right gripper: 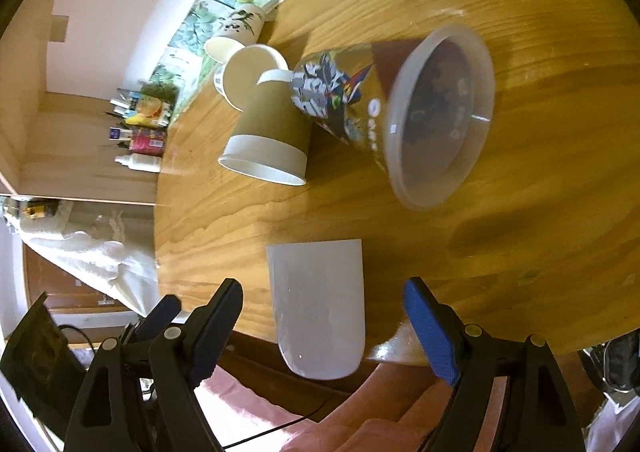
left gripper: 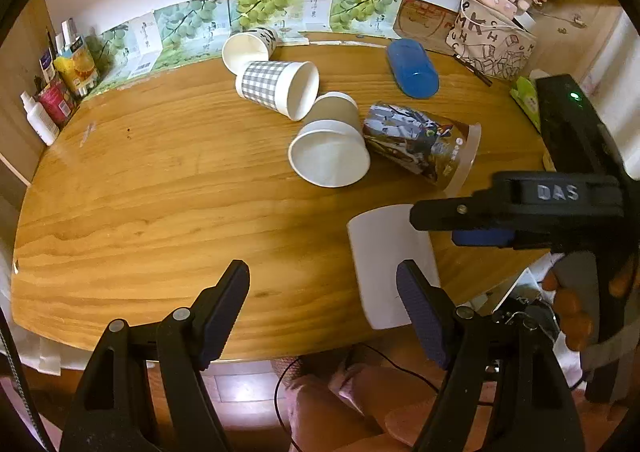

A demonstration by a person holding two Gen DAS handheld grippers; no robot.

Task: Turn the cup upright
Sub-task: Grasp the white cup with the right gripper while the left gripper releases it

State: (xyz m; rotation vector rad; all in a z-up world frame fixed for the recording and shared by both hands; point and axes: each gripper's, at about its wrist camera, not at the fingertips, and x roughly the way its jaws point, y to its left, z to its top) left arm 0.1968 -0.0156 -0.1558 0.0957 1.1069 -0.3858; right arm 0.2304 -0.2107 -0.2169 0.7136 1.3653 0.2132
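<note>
A plain white cup (left gripper: 390, 264) stands mouth down at the near edge of the wooden table (left gripper: 160, 188); it also shows in the right wrist view (right gripper: 320, 304). My right gripper (right gripper: 324, 324) is open, its fingers either side of the white cup without touching it; its body (left gripper: 520, 212) reaches in from the right in the left wrist view. My left gripper (left gripper: 324, 304) is open and empty over the table's near edge, just left of the white cup.
Several cups lie on their sides mid-table: a brown one (left gripper: 330, 144), a printed clear one (left gripper: 424, 144), a checked one (left gripper: 280, 88), a blue one (left gripper: 412, 66). Bottles (left gripper: 60, 84) stand at the far left, a bag (left gripper: 492, 36) at the far right.
</note>
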